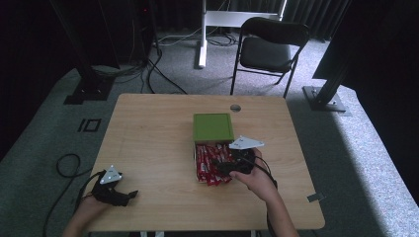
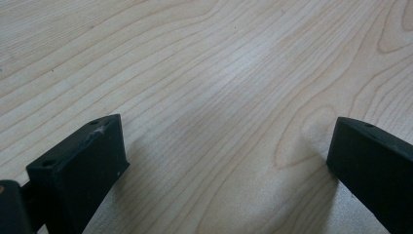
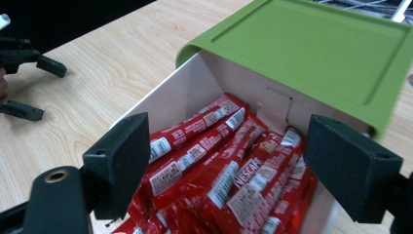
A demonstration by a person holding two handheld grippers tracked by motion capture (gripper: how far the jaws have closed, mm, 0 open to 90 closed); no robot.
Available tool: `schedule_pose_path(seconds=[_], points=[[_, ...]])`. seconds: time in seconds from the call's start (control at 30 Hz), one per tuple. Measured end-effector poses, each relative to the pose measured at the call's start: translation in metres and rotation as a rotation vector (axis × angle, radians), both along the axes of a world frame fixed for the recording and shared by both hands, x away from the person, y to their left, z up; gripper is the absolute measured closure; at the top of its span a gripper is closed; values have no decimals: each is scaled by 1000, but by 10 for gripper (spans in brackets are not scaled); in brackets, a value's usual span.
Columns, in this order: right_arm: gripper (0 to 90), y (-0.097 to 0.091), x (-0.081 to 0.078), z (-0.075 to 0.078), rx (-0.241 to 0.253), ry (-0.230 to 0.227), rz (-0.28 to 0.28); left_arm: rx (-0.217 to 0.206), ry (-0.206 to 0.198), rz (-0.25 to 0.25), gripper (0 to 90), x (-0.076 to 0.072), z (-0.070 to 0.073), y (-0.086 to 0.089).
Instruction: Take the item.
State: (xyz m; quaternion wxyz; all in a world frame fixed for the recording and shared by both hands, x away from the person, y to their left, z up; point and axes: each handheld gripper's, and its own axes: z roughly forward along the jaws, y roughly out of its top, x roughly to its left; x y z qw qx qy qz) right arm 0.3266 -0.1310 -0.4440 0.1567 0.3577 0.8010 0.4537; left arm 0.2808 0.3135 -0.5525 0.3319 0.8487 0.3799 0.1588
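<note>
A small box with a green top (image 1: 213, 127) (image 3: 311, 53) stands mid-table, and its white drawer (image 3: 170, 97) is pulled out toward me. The drawer holds several red Nescafe sachets (image 1: 210, 163) (image 3: 229, 175). My right gripper (image 1: 223, 167) (image 3: 234, 161) hovers open just over the sachets, with nothing between its jaws. My left gripper (image 1: 129, 195) (image 2: 224, 156) rests open at the table's near left corner, with bare wood between its jaws. It also appears far off as the left gripper (image 3: 24, 83) in the right gripper view.
The wooden table (image 1: 148, 133) has a round grommet (image 1: 235, 107) behind the box. A black folding chair (image 1: 269, 49) and a white desk leg (image 1: 202, 34) stand on the carpet beyond. Black frame posts flank the table.
</note>
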Motion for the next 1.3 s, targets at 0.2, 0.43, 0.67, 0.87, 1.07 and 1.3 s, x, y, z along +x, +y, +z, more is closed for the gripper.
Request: schedule_pose_path(seconds=[0.2, 0.43, 0.67, 0.87, 1.07, 1.3], points=[[328, 9, 6, -6, -13, 9, -2, -1, 0, 0, 16, 0, 0, 0], [469, 17, 13, -14, -54, 36, -33, -2, 2, 1, 16, 0, 0, 0], [571, 26, 18, -22, -127, 78, -40, -1, 1, 0, 16, 0, 0, 0], [632, 32, 21, -29, -150, 137, -62, -1, 1, 0, 16, 0, 0, 0], [726, 37, 24, -35, -149, 177, -104, -1, 1, 0, 16, 0, 0, 0], [826, 34, 22, -30, -123, 176, -132, -1, 1, 0, 16, 0, 0, 0]])
